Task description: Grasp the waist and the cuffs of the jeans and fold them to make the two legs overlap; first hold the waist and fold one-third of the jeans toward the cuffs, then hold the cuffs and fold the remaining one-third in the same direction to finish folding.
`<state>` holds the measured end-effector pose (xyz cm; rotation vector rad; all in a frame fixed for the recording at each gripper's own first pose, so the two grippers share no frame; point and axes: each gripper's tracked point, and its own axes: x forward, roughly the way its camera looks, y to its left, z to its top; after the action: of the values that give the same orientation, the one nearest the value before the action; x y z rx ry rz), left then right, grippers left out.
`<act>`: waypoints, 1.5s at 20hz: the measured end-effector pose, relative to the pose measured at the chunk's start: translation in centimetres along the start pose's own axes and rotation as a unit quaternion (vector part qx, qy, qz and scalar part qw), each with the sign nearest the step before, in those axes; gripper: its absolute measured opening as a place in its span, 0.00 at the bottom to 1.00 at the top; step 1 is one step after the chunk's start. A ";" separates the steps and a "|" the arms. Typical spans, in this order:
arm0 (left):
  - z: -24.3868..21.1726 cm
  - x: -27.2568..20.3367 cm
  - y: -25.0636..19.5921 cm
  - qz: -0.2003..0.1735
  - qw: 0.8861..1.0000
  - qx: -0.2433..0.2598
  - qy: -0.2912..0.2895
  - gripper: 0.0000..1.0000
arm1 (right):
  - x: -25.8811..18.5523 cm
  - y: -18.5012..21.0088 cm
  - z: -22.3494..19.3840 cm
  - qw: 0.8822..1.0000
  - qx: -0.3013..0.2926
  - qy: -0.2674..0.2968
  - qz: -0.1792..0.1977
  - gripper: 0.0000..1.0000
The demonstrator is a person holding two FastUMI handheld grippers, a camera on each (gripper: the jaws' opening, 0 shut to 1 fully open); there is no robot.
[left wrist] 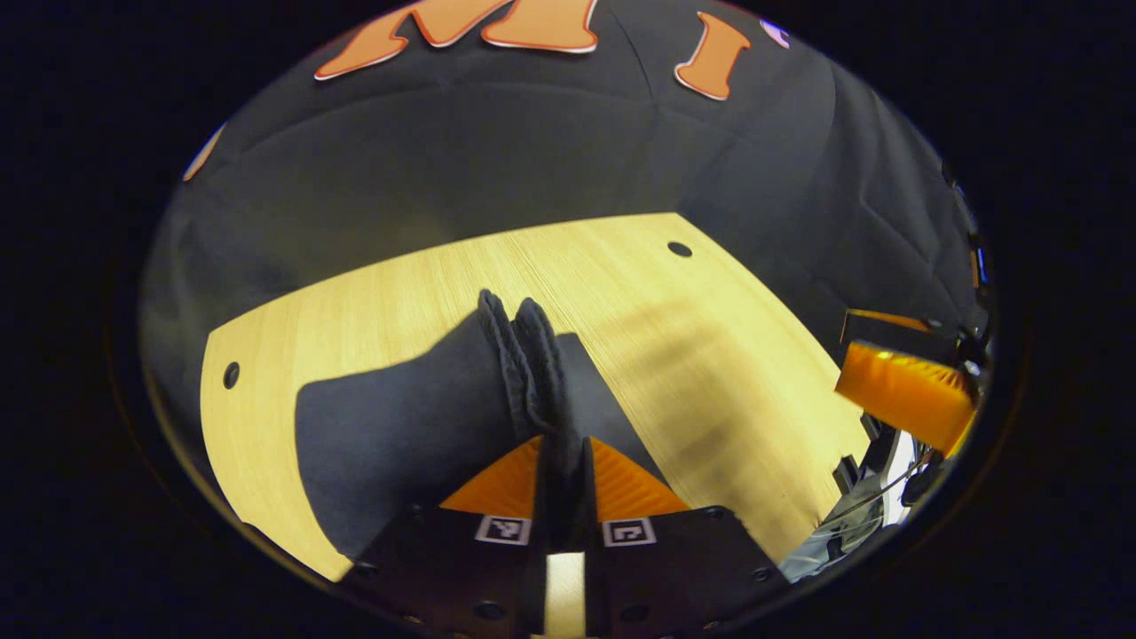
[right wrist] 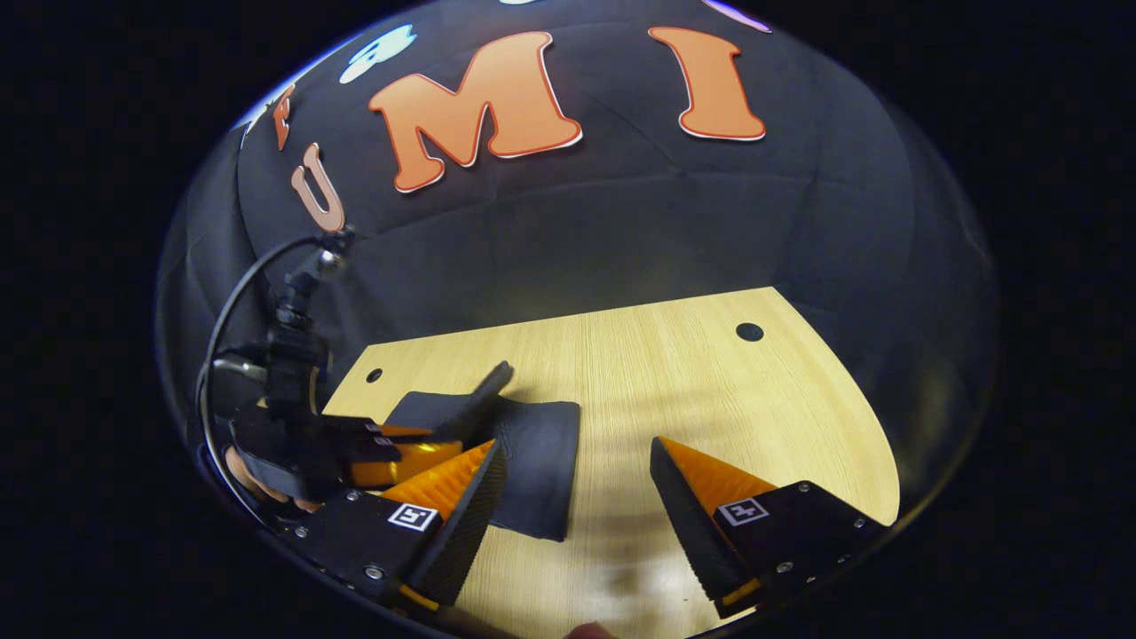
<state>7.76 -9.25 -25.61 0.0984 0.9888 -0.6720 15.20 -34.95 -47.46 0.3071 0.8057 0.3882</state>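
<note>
The dark jeans point(left wrist: 399, 417) lie folded into a compact bundle on the light wooden table point(left wrist: 710, 355). My left gripper point(left wrist: 562, 441) is shut on a thick doubled edge point(left wrist: 524, 355) of the jeans, which stands up between its fingers. I cannot tell whether that edge is waist or cuffs. In the right gripper view the jeans point(right wrist: 537, 461) lie just ahead and left. The left gripper point(right wrist: 417, 448) grips their lifted edge at the left. My right gripper point(right wrist: 577, 453) hovers open over bare table beside the bundle, with nothing between its fingers. It also appears as the right gripper point(left wrist: 905, 395) at the far right.
The table point(right wrist: 710, 390) has small round holes near its far corners point(right wrist: 750, 332) point(right wrist: 374, 375). Black booth cloth rises behind the table's far edge. A cable point(right wrist: 231, 302) loops above the left gripper. Bare wood stretches to the right of the jeans.
</note>
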 end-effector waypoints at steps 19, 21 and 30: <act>8.0 -22.8 5.4 0.213 0.917 0.021 -0.335 0.99 | -5.0 7.8 8.3 0.973 -0.119 -0.198 -0.006 0.99; 7.4 -25.5 5.9 0.231 0.902 0.020 -0.363 0.99 | -6.2 9.1 9.6 0.966 -0.113 -0.232 0.004 0.98; 5.0 -33.5 7.9 0.282 0.846 -0.013 -0.453 0.99 | -9.2 11.6 11.3 0.947 -0.127 -0.294 0.016 0.98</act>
<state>3.59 11.22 2.22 0.0326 0.0219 -0.0995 15.36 -30.14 -29.47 0.1777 0.1613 0.3978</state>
